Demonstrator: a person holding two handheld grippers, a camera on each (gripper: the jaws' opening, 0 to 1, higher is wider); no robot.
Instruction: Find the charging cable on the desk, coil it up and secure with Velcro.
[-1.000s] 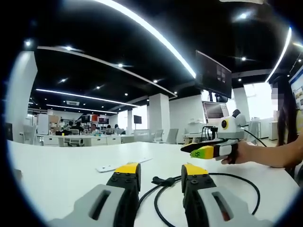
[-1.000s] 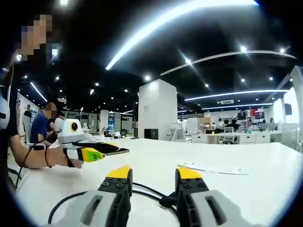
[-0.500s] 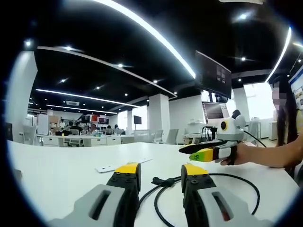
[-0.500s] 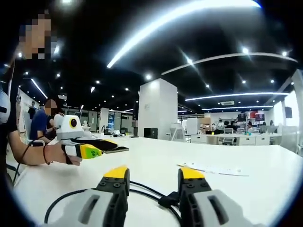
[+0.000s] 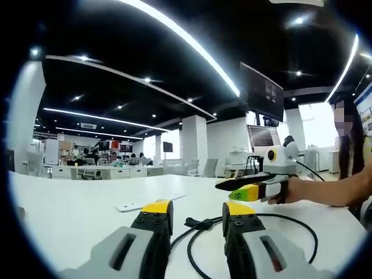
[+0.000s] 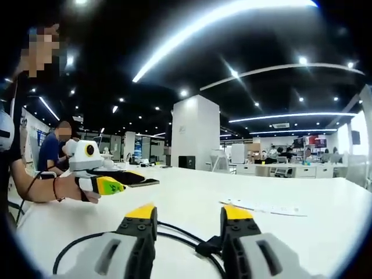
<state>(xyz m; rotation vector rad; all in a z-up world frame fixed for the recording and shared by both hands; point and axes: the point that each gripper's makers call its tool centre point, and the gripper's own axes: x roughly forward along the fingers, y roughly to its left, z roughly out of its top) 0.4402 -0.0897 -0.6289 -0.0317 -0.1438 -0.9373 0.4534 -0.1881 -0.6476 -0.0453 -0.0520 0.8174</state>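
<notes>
No words or numbers can be read. The right claw [image 5: 239,192], at about 2 o'clock in the left gripper view, has a small dark mark on its green tip, too blurry to read. The left claw [image 6: 119,187] has the same kind of mark at 9 o'clock in the right gripper view.

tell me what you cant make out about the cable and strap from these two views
- Charging cable: in the left gripper view its near run passes behind the left gripper, so the full loop is hidden; its ends are cut off low.
- Cable in the right gripper view: part hidden behind the right gripper.
- Dark lump on the cable: too small to tell plug from Velcro.
- Flat white strip on the desk: too small to identify.
</notes>
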